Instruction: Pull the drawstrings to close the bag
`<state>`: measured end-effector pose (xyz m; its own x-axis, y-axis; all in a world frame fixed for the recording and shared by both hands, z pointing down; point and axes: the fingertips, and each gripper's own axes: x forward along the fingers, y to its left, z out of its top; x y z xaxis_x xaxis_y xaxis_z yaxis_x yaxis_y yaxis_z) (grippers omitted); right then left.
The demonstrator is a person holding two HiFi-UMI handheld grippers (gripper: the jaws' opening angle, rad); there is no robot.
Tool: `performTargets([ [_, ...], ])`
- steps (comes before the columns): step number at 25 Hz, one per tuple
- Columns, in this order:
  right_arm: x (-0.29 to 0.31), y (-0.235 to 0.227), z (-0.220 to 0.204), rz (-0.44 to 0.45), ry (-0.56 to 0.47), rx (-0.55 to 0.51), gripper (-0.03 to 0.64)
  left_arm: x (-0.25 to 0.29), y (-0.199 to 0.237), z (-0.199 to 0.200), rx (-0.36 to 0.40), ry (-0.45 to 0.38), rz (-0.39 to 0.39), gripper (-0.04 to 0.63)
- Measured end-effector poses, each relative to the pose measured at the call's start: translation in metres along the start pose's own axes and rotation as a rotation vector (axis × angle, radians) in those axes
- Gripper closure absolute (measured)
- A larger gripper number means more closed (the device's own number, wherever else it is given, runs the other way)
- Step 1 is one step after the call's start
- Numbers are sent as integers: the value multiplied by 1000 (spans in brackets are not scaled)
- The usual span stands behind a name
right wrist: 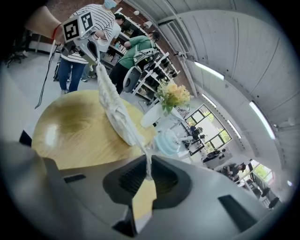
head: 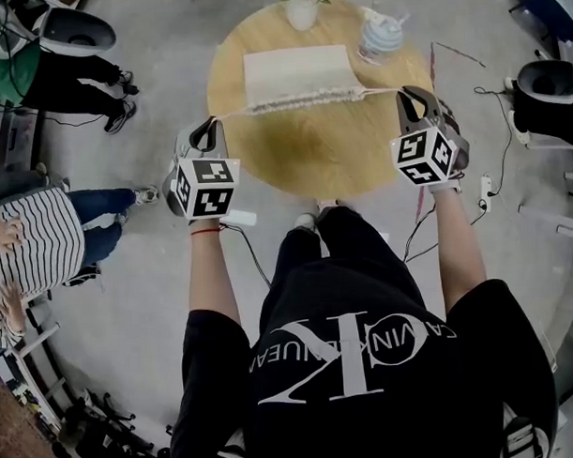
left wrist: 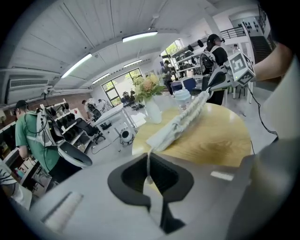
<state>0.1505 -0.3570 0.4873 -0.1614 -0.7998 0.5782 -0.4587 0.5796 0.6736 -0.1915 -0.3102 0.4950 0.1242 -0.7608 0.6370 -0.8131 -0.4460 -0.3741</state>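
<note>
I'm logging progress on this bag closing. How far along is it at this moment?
Done: the left tongs are shut on the left drawstring, the right tongs on the right drawstring, and the bag has its near edge bunched into gathers. In hand: both strings stretch taut outward over the table. Left: probably a last pull; whether the mouth is fully closed can't be told.

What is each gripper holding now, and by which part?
The left gripper pinches the left drawstring of the bag at its end; the right gripper pinches the right drawstring likewise.
</note>
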Motion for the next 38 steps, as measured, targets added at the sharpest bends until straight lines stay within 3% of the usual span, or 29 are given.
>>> performTargets([
  [12, -8, -42, 13, -75, -12, 84, 577, -23, 34, 22, -42, -55, 94, 583],
  [21, -17, -63, 8, -104, -11, 191, 577, -33, 47, 29, -129, -88, 116, 584],
  [38, -22, -101, 4, -166, -22, 260, 577, -42, 70, 39, -162, -127, 157, 584],
])
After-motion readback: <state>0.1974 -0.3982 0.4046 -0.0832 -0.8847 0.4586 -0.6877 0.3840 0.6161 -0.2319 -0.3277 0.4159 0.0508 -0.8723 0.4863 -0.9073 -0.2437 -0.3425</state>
